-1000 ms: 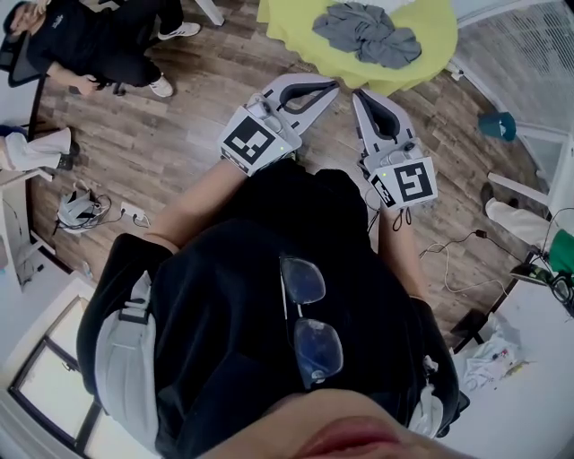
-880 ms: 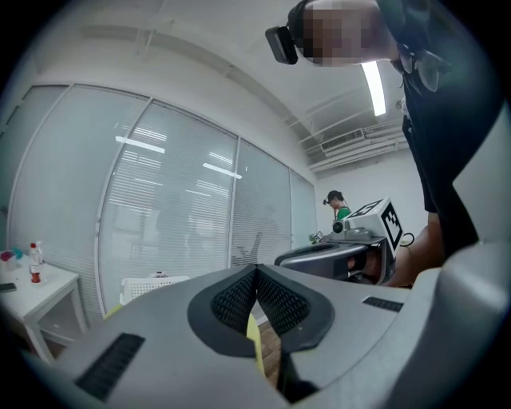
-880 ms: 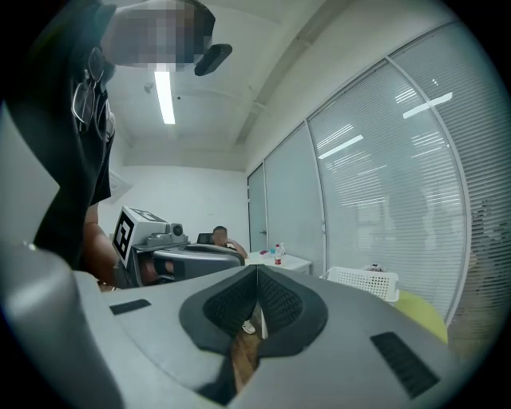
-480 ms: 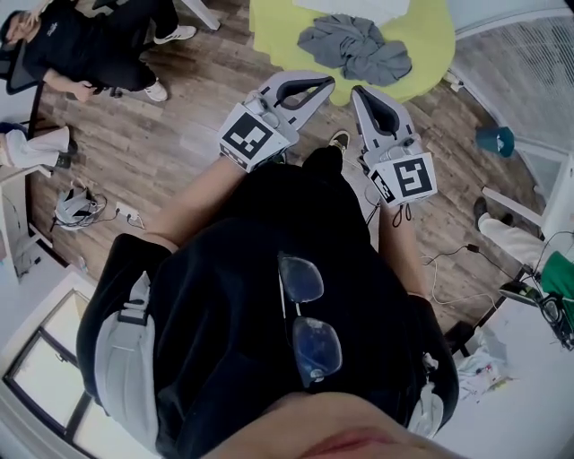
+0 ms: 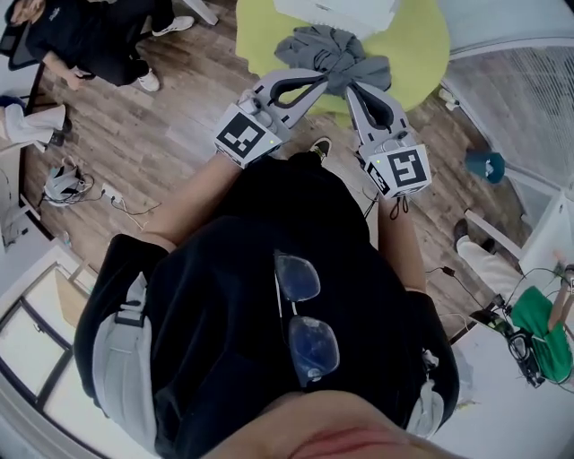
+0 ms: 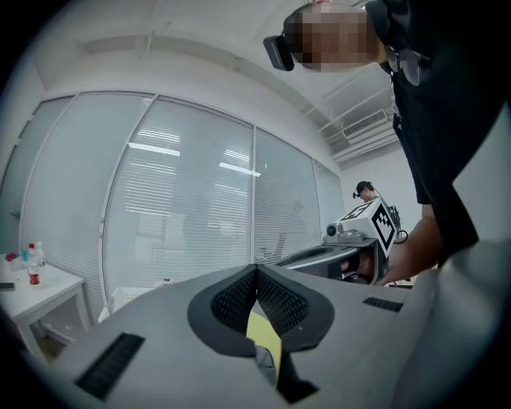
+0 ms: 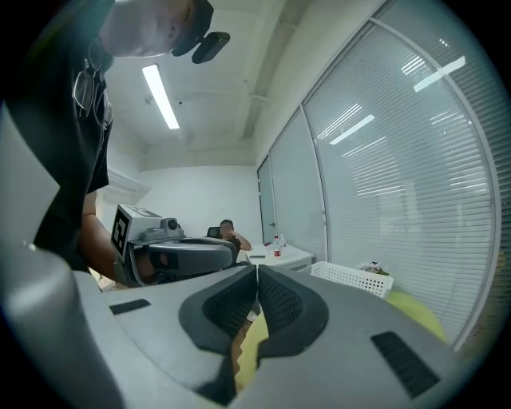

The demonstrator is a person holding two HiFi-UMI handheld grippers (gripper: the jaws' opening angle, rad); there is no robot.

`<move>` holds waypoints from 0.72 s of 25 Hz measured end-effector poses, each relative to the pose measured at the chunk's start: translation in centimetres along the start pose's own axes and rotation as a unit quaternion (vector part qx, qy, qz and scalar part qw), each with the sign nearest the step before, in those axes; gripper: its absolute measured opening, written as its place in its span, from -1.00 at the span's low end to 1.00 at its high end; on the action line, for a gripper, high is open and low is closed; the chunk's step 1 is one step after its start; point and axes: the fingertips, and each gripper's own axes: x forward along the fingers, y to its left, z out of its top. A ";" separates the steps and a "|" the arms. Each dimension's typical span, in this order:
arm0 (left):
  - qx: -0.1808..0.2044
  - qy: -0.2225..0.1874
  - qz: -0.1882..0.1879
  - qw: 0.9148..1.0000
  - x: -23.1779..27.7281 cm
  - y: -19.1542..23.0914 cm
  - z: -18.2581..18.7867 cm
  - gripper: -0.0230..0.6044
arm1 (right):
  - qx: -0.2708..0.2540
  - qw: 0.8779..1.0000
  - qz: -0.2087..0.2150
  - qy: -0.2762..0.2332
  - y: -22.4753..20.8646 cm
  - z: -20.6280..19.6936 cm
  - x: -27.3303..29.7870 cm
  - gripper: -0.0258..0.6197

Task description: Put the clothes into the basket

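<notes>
Hand-held gripper pair at the near edge of the round yellow counter (image 5: 421, 49), seen from the head view. Left hand-held gripper (image 5: 323, 79) and right hand-held gripper (image 5: 352, 88) each have their jaws pressed together with nothing between them; each gripper view shows the ribbed pads meeting at the tip. The two tips lie side by side at the near fringe of the grey clothes (image 5: 345, 49), which sit in one crumpled heap on the counter. Whether either tip touches the cloth cannot be told. White basket (image 5: 336, 11) stands on the far side of the same counter, just beyond the heap; only its near part is in view.

Step in hand, as judged: the reach for the first grasp. To do it well, the jaws should probably be spread before they meet the cloth. They should then go down into a thick fold near the middle of the heap rather than a loose edge, one gripper to the left and one to the right, so that the bundle lifts whole. A trailing sleeve could drag on the counter or catch the basket rim, so the lift likely needs to clear that rim before the carry to the far side.
</notes>
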 end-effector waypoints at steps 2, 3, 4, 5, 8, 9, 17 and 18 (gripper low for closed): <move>-0.002 0.005 0.015 1.000 1.0 0.1 -0.8 -0.89 | 0.008 1.000 0.010 0.006 -1.2 -0.8 -0.1 -0.83; 0.004 0.016 0.021 1.000 1.4 0.2 -1.3 -0.89 | 0.008 1.000 0.013 0.011 -1.7 -1.3 -0.1 -0.83; 0.010 0.025 0.026 0.999 1.7 0.4 -1.8 -0.89 | 0.007 1.000 0.016 0.017 -2.3 -1.8 -0.1 -0.83; 0.015 0.031 0.031 0.999 2.2 0.6 -2.2 -0.89 | 0.007 1.000 0.019 0.023 -2.8 -2.4 -0.1 -0.83; 0.018 0.037 0.045 0.998 3.3 1.3 -3.4 -0.89 | 0.010 0.999 0.027 0.043 -4.4 -4.3 0.4 -0.83; 0.015 0.038 0.049 0.998 3.6 1.6 -3.8 -0.89 | 0.013 0.998 0.029 0.049 -4.9 -4.9 0.6 -0.83; 0.022 0.055 0.056 0.997 5.7 4.2 -7.7 -0.89 | 0.015 0.993 0.036 0.110 -7.5 -9.2 3.8 -0.83; 0.019 0.057 0.054 0.997 6.1 4.8 -8.3 -0.89 | 0.014 0.992 0.036 0.120 -7.9 -9.9 4.5 -0.83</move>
